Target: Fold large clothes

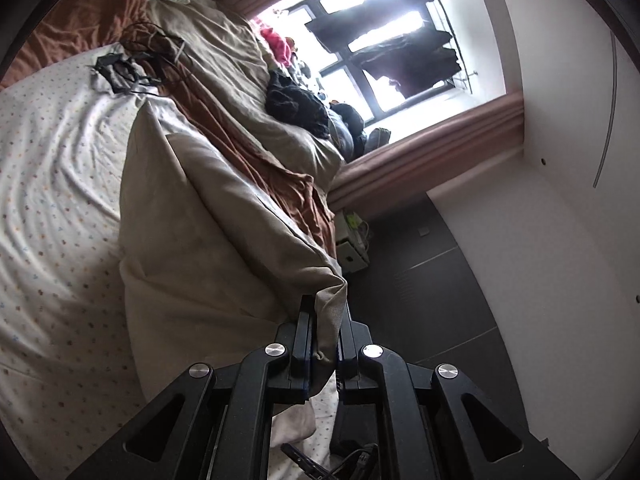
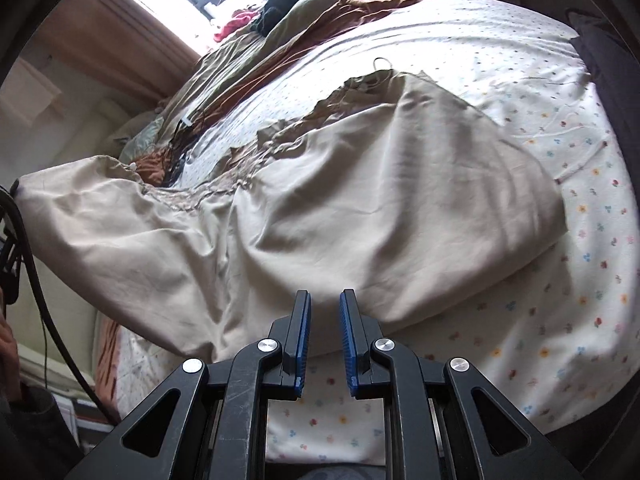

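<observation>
A large beige garment (image 1: 208, 220) with a gathered, drawstring edge (image 2: 280, 136) lies spread on the flower-print bed sheet (image 2: 560, 280). My left gripper (image 1: 326, 304) is shut on a bunched corner of it, and the cloth stretches up from the bed into the jaws. In the right wrist view that raised corner (image 2: 28, 184) shows at the far left. My right gripper (image 2: 325, 294) hovers over the garment's near edge; its blue pads (image 2: 304, 340) stand a little apart with nothing between them.
A brown and tan duvet (image 1: 240, 92) is bunched along the far side of the bed, with dark clothes (image 1: 296, 104) piled near the window (image 1: 380, 40). Black cables (image 1: 128, 68) lie on the sheet. A white wardrobe (image 1: 540, 220) and dark floor (image 1: 432, 280) flank the bed.
</observation>
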Action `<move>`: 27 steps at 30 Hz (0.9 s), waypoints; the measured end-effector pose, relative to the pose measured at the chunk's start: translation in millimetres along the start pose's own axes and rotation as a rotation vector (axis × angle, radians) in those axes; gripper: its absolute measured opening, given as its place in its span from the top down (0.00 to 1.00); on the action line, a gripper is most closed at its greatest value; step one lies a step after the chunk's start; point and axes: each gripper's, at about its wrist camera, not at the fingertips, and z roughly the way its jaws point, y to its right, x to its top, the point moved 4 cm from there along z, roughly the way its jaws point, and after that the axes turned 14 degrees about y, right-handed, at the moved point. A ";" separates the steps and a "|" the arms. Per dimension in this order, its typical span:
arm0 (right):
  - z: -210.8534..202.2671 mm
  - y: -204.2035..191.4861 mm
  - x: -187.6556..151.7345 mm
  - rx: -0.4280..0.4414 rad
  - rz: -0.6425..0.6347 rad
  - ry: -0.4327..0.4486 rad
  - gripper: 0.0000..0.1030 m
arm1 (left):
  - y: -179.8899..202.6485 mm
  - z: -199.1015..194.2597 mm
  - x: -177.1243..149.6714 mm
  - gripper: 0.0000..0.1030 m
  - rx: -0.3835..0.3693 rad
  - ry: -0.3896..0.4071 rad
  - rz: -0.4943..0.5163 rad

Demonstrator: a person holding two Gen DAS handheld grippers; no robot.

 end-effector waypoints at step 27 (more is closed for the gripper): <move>-78.4 162.8 13.5 -0.143 0.220 0.114 0.84 | 71.8 197.1 -234.8 0.90 -0.067 -0.537 0.111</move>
